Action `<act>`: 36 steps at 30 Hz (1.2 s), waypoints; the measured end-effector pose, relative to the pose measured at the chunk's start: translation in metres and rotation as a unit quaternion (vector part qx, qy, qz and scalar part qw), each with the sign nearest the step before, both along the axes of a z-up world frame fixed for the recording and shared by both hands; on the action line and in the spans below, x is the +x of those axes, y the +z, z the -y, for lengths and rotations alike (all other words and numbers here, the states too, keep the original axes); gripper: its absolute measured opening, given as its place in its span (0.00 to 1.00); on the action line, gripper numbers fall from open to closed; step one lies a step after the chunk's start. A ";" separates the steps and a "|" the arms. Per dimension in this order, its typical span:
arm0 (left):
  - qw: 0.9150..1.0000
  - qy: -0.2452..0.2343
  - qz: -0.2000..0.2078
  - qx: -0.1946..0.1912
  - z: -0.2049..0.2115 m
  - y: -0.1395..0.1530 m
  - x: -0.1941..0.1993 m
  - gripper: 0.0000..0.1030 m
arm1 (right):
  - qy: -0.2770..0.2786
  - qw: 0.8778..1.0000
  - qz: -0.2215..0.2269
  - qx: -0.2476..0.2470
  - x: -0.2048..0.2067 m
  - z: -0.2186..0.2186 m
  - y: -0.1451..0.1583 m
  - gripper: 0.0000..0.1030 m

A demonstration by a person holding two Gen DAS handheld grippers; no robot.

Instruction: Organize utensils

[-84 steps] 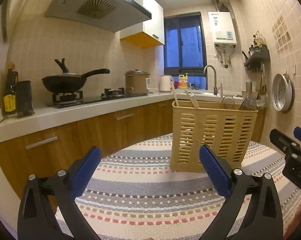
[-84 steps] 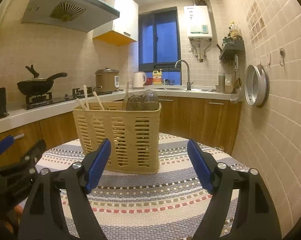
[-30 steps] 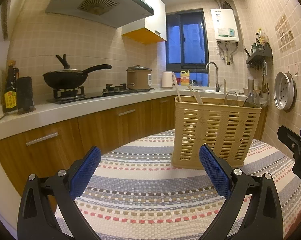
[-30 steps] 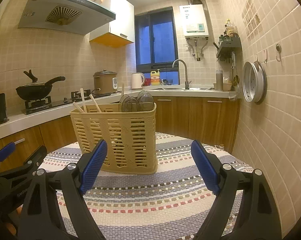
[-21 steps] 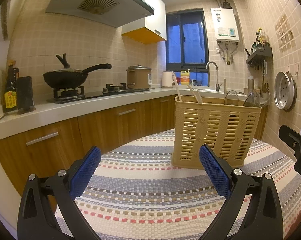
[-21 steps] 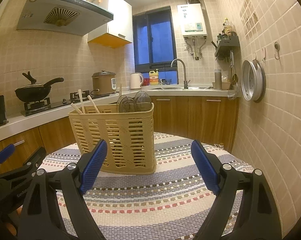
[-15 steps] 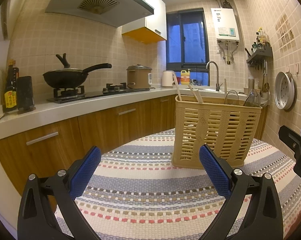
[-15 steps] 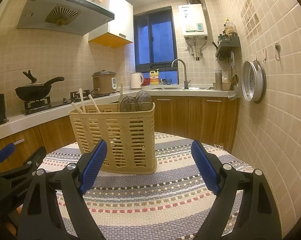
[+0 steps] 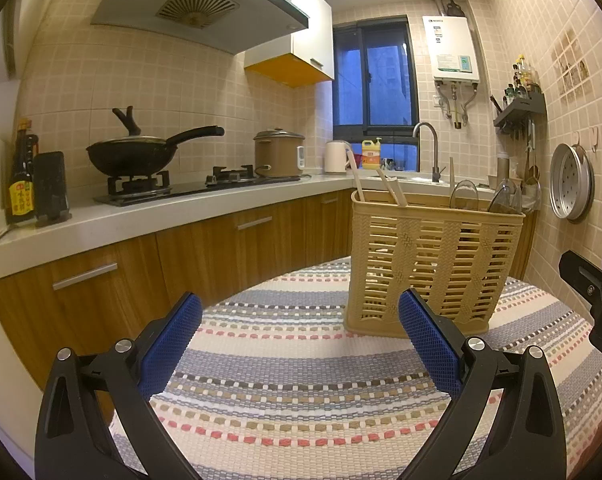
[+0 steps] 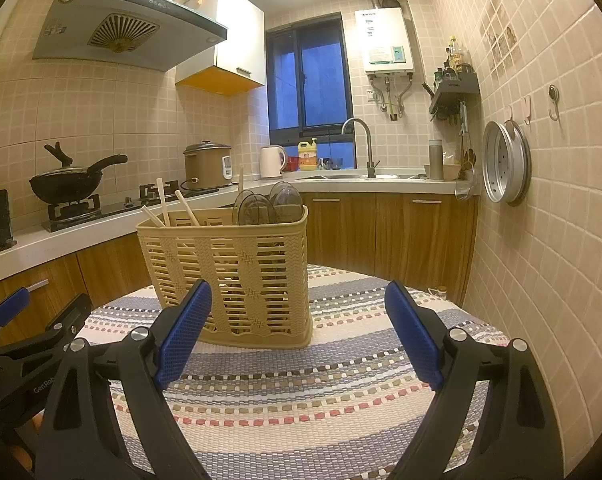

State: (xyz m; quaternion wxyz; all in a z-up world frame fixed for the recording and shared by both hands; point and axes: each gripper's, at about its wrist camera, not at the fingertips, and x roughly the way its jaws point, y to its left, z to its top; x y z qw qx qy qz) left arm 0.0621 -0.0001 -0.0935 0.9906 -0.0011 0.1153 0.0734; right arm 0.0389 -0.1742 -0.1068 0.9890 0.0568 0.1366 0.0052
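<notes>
The left hand-held gripper point(image 9: 299, 334) hovers low over the near left edge of a round tabletop point(image 9: 285, 392) covered in striped woven cloth, jaws wide apart and holding nothing. Toward the far edge stands a tan slotted utensil basket point(image 9: 433, 264), upright. Wooden chopsticks point(image 10: 169, 204) lean out of its left compartment; dark clear spoons point(image 10: 271, 202) stand in its right one. The right hand-held gripper point(image 10: 299, 336), near the right edge, is equally wide open and empty, aimed at the basket. No loose utensil shows on the cloth. To do this step well, approach slowly from above and close on one handle only, without tipping the light basket. Compared with half a second ago, almost nothing has changed.
</notes>
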 end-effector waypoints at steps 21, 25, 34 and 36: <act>1.000 0.003 -0.003 -0.001 0.000 -0.001 0.001 0.93 | -0.001 1.000 -0.001 0.000 0.000 0.000 -0.002 0.82; 1.000 0.003 -0.003 -0.001 -0.001 -0.001 0.001 0.93 | -0.001 1.000 -0.001 0.001 0.000 0.000 -0.002 0.82; 1.000 0.003 -0.003 0.000 -0.001 -0.001 0.000 0.93 | 0.000 1.000 -0.001 0.000 -0.001 -0.001 -0.002 0.82; 1.000 0.003 -0.003 0.000 -0.001 -0.001 0.000 0.93 | 0.001 1.000 -0.002 -0.001 -0.001 -0.001 -0.002 0.82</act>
